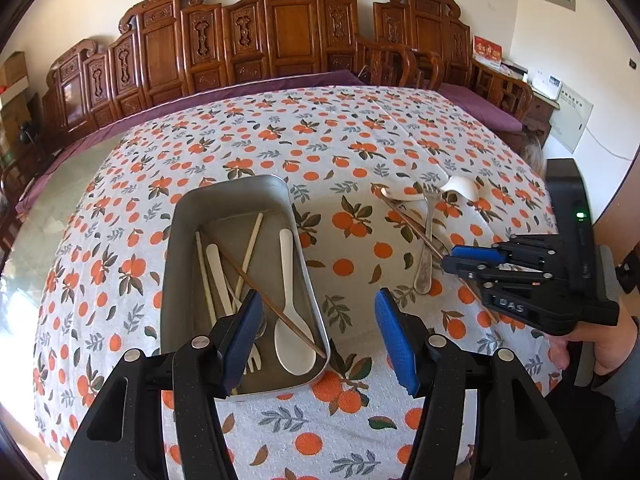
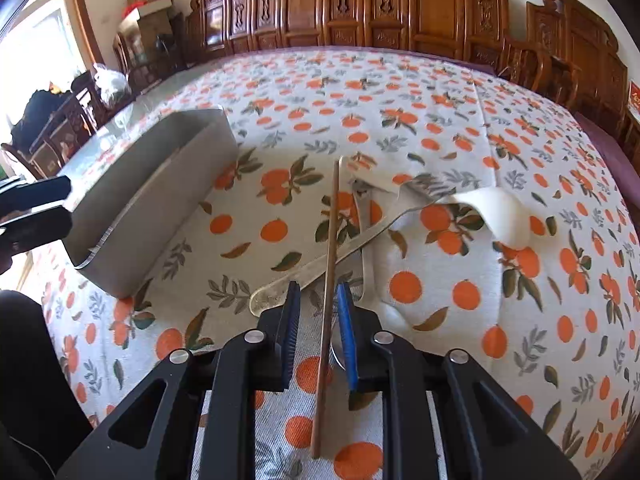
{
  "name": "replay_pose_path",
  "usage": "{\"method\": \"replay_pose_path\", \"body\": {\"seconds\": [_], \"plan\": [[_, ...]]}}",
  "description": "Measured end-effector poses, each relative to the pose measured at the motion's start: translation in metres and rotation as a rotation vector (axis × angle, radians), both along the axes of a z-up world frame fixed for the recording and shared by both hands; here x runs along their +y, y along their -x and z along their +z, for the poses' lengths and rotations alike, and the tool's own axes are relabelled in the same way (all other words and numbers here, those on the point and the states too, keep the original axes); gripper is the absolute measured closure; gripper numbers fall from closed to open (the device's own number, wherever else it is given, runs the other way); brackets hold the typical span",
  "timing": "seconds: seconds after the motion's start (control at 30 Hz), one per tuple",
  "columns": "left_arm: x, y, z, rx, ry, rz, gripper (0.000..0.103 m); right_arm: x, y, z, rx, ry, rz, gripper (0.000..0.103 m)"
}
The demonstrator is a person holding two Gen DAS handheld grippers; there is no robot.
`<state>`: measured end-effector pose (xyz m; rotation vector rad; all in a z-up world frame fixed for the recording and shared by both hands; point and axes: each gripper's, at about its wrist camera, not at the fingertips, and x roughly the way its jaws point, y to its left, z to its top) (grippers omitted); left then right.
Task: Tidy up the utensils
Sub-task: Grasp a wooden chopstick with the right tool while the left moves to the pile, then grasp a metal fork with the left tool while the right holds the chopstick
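Note:
A metal tray (image 1: 182, 216) sits on the orange-print tablecloth, holding a white spoon (image 1: 290, 320), a brown chopstick (image 1: 256, 286), pale sticks and a small fork. My left gripper (image 1: 318, 334) is open and empty, just above the tray's near right corner. To the right lie a brown chopstick (image 2: 330, 240), a metal utensil (image 2: 320, 266) and a white ceramic spoon (image 2: 502, 214). My right gripper (image 2: 318, 312) is low over the cloth, its jaws slightly apart around this chopstick, not clamped. The right gripper shows in the left wrist view (image 1: 466, 260).
The tray also shows at the left of the right wrist view (image 2: 152, 200), with the left gripper's fingers (image 2: 36, 208) beside it. Carved wooden chairs (image 1: 280, 28) line the table's far side. The cloth has a raised fold (image 2: 404, 184).

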<state>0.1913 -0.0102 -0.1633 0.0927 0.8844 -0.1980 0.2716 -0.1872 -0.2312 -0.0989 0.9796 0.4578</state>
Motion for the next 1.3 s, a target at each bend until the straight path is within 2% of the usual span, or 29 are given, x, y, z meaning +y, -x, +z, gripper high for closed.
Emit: {"method": "replay_pose_path", "body": {"seconds": [0.1,0.27,0.4,0.63,0.87,1.03,1.1,1.3], "plan": [[-0.002,-0.001,-0.003,0.011,-0.009,-0.001,0.047,0.005,-0.003,-0.006,0.012,0.026,0.007,0.096],[-0.007,-0.003,-0.006,0.022,-0.022,-0.003,0.047,0.009,-0.005,-0.009,0.015,0.038,0.019,0.097],[-0.013,-0.008,-0.008,0.036,-0.019,-0.011,0.047,-0.001,-0.001,0.005,-0.007,-0.020,0.018,0.097],[-0.041,-0.030,-0.012,0.053,-0.025,-0.057,0.047,-0.050,-0.006,0.035,-0.094,-0.087,-0.067,0.097],[-0.085,-0.062,-0.020,0.070,-0.025,-0.132,0.047,-0.094,-0.022,0.030,-0.090,-0.100,-0.171,0.097],[-0.113,-0.089,-0.032,0.094,-0.026,-0.170,0.058,-0.104,-0.024,0.021,-0.064,-0.104,-0.190,0.097],[-0.121,-0.099,-0.038,0.108,-0.024,-0.177,0.066,-0.106,-0.025,0.018,-0.057,-0.111,-0.192,0.097],[-0.146,-0.121,-0.056,0.141,-0.031,-0.208,0.073,-0.111,-0.028,0.015,-0.041,-0.138,-0.200,0.097]]}}
